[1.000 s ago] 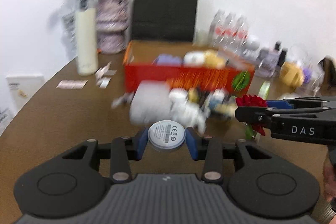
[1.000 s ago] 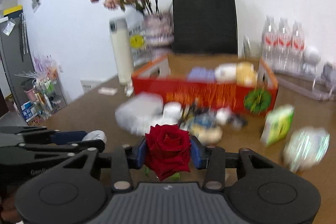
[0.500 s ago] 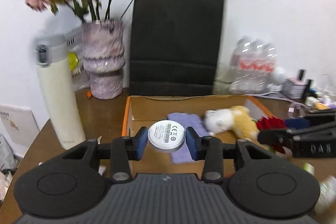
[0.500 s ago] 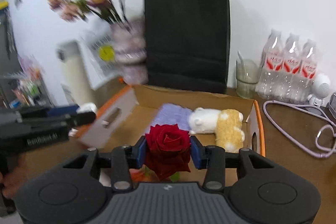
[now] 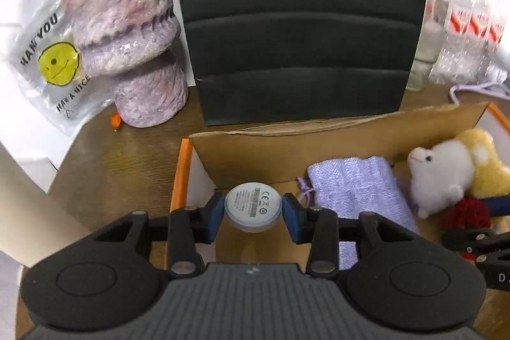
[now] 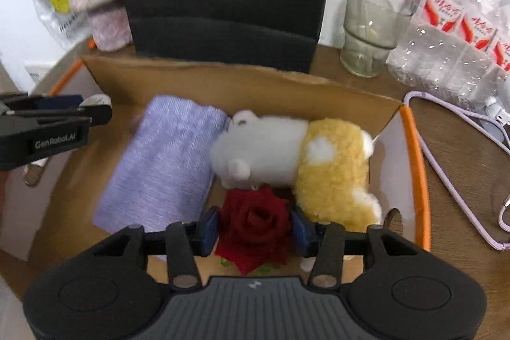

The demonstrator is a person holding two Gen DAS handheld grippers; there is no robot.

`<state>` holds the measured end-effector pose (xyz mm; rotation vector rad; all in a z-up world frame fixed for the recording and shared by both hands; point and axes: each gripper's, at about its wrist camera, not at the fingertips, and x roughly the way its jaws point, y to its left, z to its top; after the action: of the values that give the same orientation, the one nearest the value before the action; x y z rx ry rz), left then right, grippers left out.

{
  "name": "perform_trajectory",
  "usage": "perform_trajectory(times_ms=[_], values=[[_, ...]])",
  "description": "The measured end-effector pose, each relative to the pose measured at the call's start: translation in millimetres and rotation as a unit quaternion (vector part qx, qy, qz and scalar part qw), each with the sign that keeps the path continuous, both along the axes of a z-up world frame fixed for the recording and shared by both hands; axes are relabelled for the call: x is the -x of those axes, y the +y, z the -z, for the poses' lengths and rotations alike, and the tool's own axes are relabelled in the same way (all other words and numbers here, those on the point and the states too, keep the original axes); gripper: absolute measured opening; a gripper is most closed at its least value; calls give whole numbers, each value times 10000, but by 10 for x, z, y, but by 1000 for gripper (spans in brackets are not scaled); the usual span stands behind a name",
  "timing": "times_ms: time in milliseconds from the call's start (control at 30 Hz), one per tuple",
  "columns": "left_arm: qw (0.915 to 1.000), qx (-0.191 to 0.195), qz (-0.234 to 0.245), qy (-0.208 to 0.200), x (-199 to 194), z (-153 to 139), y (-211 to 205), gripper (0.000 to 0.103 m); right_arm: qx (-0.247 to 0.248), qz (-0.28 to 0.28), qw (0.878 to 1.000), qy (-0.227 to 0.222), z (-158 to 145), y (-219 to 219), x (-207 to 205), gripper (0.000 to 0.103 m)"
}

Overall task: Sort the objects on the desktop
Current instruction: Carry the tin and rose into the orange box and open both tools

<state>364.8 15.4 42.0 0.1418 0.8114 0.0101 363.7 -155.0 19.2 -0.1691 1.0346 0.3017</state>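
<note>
The left tool (image 5: 253, 212) hangs over the near left corner of the cardboard box (image 5: 287, 145), its blue pads on either side of a small white disc (image 5: 253, 206) with a printed label. The jaws are easing apart; a sliver of gap seems to show at the right pad, so I cannot tell whether the disc is gripped or just coming free.

The right tool (image 6: 254, 228) is over the box too, towards its right half, with a red rose (image 6: 255, 225) between its pads. Those jaws are opening as well; the petals bulge out past both pads and touch them.

Inside the box a lilac woven pouch (image 6: 162, 161) lies flat, and just beside it, on the right, a plush toy (image 6: 296, 158) in white and yellow lies on its side. The rose sits just in front of the plush.

Behind the box a black paper bag (image 5: 299, 21) stands on the brown tabletop (image 5: 127, 168). To its left is a lumpy purple vase (image 5: 127, 27), with a smiley plastic bag (image 5: 47, 59) behind it. To the right stand a glass cup (image 6: 366, 34) and a shrink-wrapped pack of water bottles (image 6: 452, 34), with a lilac cable (image 6: 446, 148) looping over the wood.
</note>
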Motion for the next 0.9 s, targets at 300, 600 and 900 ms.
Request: perform_trajectory(times_ms=[300, 600, 900], values=[[9994, 331, -19, -41, 53, -314, 84, 71, -195, -15, 9995, -231, -425, -65, 44, 76], [9977, 449, -288, 424, 400, -760, 195, 103, -648, 563, 9962, 159, -851, -429, 90, 85], [9941, 658, -573, 650, 1022, -938, 216, 103, -533, 532, 9970, 198, -988, -487, 581, 93]])
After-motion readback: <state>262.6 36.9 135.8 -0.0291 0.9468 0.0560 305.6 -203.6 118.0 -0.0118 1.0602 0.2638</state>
